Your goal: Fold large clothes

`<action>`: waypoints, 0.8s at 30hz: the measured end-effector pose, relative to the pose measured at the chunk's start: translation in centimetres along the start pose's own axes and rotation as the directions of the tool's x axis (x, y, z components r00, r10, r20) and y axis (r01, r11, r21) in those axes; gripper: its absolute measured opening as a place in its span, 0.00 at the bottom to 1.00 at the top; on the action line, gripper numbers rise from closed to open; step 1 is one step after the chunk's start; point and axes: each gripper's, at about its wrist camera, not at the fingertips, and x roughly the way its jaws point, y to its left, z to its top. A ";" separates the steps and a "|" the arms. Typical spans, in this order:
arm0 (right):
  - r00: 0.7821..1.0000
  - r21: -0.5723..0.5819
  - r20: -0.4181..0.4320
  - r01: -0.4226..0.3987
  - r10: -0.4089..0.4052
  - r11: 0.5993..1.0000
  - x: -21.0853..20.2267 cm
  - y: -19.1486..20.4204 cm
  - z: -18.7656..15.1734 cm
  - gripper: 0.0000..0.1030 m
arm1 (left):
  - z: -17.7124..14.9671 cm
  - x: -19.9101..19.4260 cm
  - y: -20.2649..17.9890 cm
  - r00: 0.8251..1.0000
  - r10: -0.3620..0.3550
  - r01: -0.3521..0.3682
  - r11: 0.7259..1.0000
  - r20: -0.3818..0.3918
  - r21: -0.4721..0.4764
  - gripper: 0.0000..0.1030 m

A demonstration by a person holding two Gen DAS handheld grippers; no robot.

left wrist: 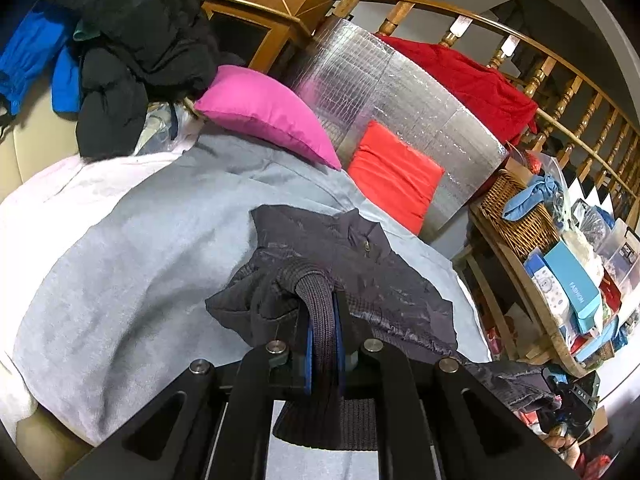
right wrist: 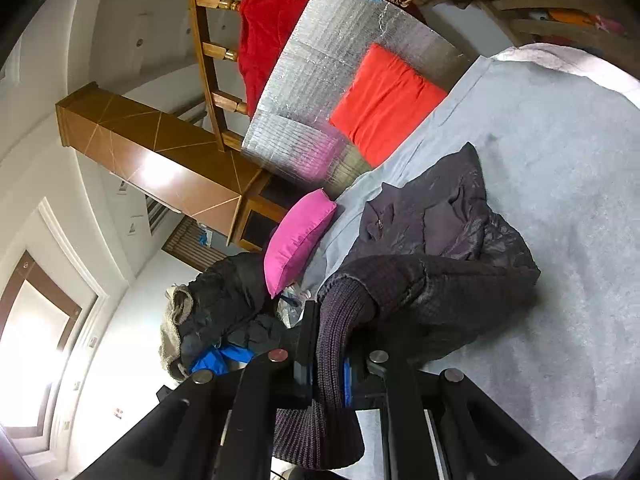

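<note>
So right now I've got a dark puffy jacket (left wrist: 352, 264) bunched up on the grey blanket (left wrist: 120, 240) that covers the bed or sofa, hard to say which. My left tongs (left wrist: 322, 344) are pinched tight on one ribbed knit cuff (left wrist: 316, 296), and my right tongs (right wrist: 328, 372) are pinched on a ribbed cuff (right wrist: 340, 320) too. I reckon that's one sleeve end in each hand, though I can't fully confirm they're two different cuffs.

My read: this is the very start of the fold. The body of the jacket is a crumpled heap, nothing is squared up yet. Next move probably calls for pulling the two cuffs apart and lifting, so the sleeves stretch out and the body can be laid flat on the blanket before any folding. The puffy fabric looks slippery, so the knit cuffs are a decent place to hold.

The left view shows a wicker basket (left wrist: 516, 216) and a cluttered shelf (left wrist: 580, 288) off to the side, plus my other rig peeking in low at the corner. The right view, rolled sideways, shows a wooden beam (right wrist: 152, 156) and a bright window. Both catch the pink pillow (left wrist: 268, 112), the orange cushion (left wrist: 394, 172) and the pile of dark coats (left wrist: 132, 48).
</note>
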 end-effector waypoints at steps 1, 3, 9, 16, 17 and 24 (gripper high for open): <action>1.000 -0.005 0.002 0.002 -0.002 1.000 0.1 0.1 0.2 0.10 | 0.2 0.1 -0.1 1.000 0.000 0.000 1.000 0.004 0.003 0.09; 1.000 -0.010 0.008 0.002 -0.002 1.000 0.1 0.3 0.4 0.10 | 0.5 0.2 -0.3 1.000 0.001 -0.001 1.000 0.011 0.006 0.09; 1.000 -0.027 0.022 0.005 -0.004 1.000 0.9 1.0 1.4 0.10 | 1.3 0.9 -0.6 1.000 0.006 -0.007 1.000 0.028 0.009 0.09; 0.999 -0.043 0.033 0.007 -0.005 0.999 1.9 1.4 2.7 0.10 | 2.3 1.7 -1.3 0.999 0.011 -0.013 0.999 0.052 0.030 0.09; 0.999 -0.046 0.037 0.007 -0.005 0.999 2.1 1.5 3.0 0.10 | 2.5 1.8 -1.4 0.998 0.012 -0.014 0.999 0.056 0.033 0.09; 0.999 -0.064 0.053 0.009 -0.006 0.998 3.4 1.9 4.8 0.10 | 3.9 3.0 -2.0 0.997 0.020 -0.024 0.999 0.077 0.047 0.09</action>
